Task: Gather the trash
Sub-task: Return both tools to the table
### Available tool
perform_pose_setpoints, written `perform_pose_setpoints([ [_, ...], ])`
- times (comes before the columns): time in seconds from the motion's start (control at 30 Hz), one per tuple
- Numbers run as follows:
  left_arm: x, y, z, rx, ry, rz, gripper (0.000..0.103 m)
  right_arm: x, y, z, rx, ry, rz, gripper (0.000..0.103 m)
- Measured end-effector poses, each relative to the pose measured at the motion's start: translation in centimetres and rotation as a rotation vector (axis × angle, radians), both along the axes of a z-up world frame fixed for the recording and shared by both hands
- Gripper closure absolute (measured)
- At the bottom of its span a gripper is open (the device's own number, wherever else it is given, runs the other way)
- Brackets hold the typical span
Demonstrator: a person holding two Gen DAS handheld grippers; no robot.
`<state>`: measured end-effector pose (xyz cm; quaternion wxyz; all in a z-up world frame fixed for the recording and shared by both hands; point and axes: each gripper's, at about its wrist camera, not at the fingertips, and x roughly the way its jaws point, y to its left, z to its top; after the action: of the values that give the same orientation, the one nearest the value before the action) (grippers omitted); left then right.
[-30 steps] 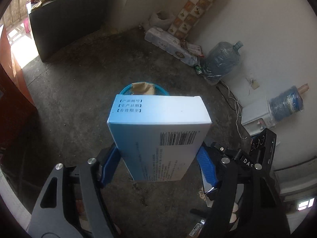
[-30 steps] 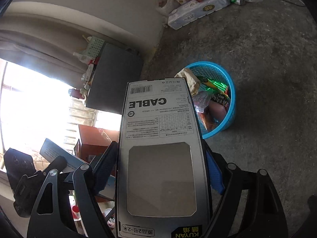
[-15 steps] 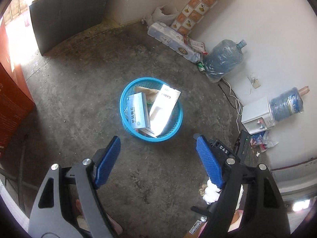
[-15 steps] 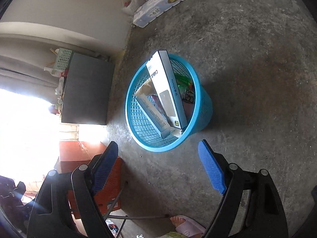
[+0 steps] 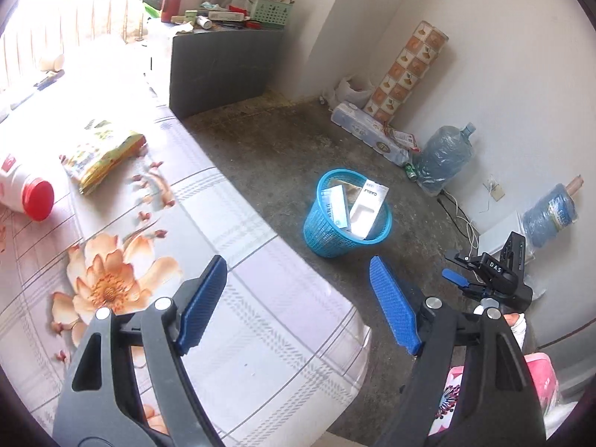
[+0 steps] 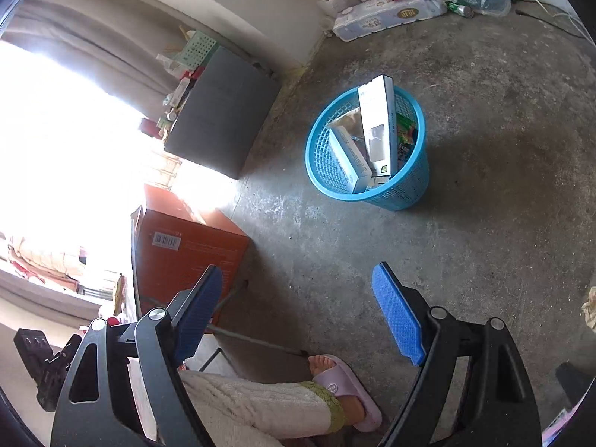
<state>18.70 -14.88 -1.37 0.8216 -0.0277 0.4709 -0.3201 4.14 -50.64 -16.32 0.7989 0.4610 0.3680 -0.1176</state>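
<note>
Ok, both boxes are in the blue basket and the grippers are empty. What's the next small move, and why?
Probably swing the left gripper toward the yellow-green snack packet on the flowered sheet. Both grippers are open and hold nothing, the two boxes already stand in the blue basket, and the packet looks like the nearest loose trash. The white bottle with the red cap lies beside it.

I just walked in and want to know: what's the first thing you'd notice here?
The bright blue plastic mesh basket on the grey concrete floor, with a long white cable box and a pale blue carton sticking out of it. Next, the flower-printed sheet at the left, where a yellow-green snack packet and a white red-capped bottle lie.
</note>
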Motion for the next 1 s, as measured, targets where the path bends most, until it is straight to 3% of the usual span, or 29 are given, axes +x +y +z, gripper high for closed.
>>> perform_pose_setpoints([
  [0.3,-2.0,15.3,-0.7,0.027,-0.004,0.32,0.028,8.9,13.5,7.7,-0.112,-0.098,0.37,0.022],
  [0.53,-4.1,24.0,-0.6,-0.015,-0.02,0.487,0.028,15.2,24.4,10.9,-0.154,-0.113,0.6,0.022],
  [0.63,-4.0,25.6,0.8,-0.007,-0.082,0.506,0.028,17.3,27.4,11.5,-0.15,-0.111,0.658,0.022],
  [0.8,-2.1,24.7,4.2,0.062,-0.247,0.459,0.028,22.1,30.7,12.5,-0.161,-0.082,0.673,0.022],
  [1.0,2.9,22.5,5.0,0.161,-0.296,0.416,0.028,28.1,34.3,13.2,-0.391,-0.034,0.743,0.022],
])
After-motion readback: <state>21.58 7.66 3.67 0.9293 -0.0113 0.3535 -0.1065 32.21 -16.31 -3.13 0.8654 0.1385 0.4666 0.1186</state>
